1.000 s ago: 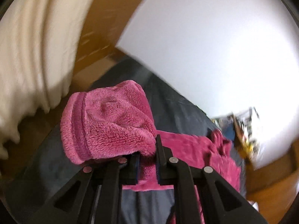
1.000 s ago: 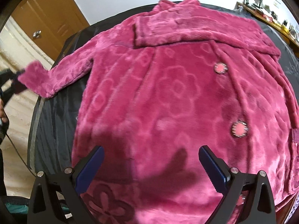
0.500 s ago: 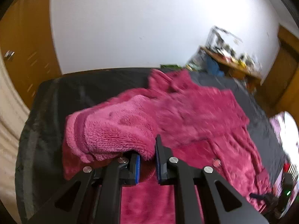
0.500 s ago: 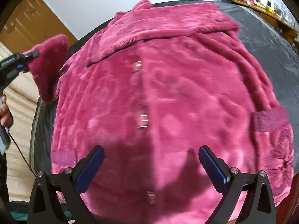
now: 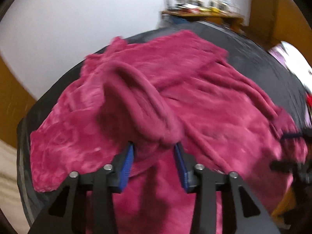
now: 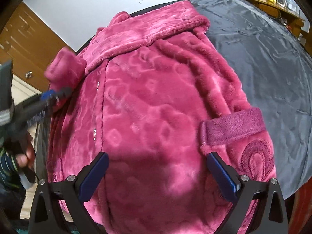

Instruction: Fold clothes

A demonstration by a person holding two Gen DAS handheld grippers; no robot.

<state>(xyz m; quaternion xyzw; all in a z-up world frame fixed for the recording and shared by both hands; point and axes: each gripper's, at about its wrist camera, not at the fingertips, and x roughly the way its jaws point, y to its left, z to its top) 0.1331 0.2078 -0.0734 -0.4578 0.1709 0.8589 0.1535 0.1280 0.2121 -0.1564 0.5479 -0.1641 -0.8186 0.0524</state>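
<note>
- Swinging in from beyond the edge of the jacket [image 6: 156, 107], the left gripper [image 5: 154, 156] is now carrying the sleeve cuff [image 5: 148, 113] over the jacket's body, where a second ago that sleeve was stretched out sideways off the jacket.
- Its jaws have just been opening; the cuff is sitting between them, and the pads look to be coming away from it.
- The jacket is lying front-up on the dark cover [image 6: 263, 62], with its collar [image 6: 152, 31] at the far end and its buttons [image 6: 95, 133] running down the middle.
- The right gripper [image 6: 158, 173] is hovering above the jacket's near hem, jaws spread wide and gripping nothing.
- For a clean fold, the person should be laying the sleeve flat across the jacket's chest, cuff pointing toward the opposite side, then lifting the left gripper straight away so the plush is not dragged.
- Judging by the raised hump of cloth, the sleeve is likely needing a smoothing pass.
</note>
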